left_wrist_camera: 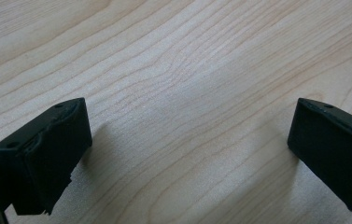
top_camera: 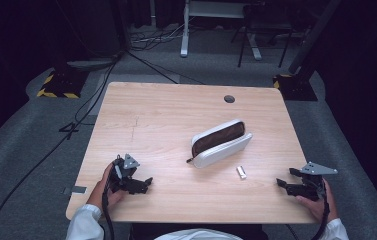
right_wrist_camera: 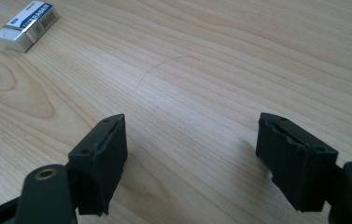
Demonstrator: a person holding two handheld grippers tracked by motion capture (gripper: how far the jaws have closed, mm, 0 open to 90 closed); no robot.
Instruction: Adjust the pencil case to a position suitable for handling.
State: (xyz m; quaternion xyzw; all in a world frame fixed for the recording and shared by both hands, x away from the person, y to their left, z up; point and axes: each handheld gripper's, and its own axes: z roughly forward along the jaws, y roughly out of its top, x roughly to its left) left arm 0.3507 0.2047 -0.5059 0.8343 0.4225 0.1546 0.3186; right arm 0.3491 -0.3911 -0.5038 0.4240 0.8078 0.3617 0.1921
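Left gripper (top_camera: pixel 132 182) lower left, jaws apart, empty. Pencil case (top_camera: pixel 221 142) centre frame, unzipped, probably soft and light; pinch its rim. Eraser (top_camera: pixel 241 172) just right of it: small, rigid, grab its 2 long sides. Right gripper (top_camera: pixel 287 186) lower right, jaws apart, empty.

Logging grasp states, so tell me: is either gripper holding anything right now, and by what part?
Nothing is held. The left gripper and the right gripper both stand open over bare table.

A pale wood tabletop (top_camera: pixel 166 120) stands on grey carpet (top_camera: pixel 26 140), cables (top_camera: pixel 151 37) trailing behind it near a white frame (top_camera: pixel 184 30) and yellow-black striped base (top_camera: pixel 56 90)
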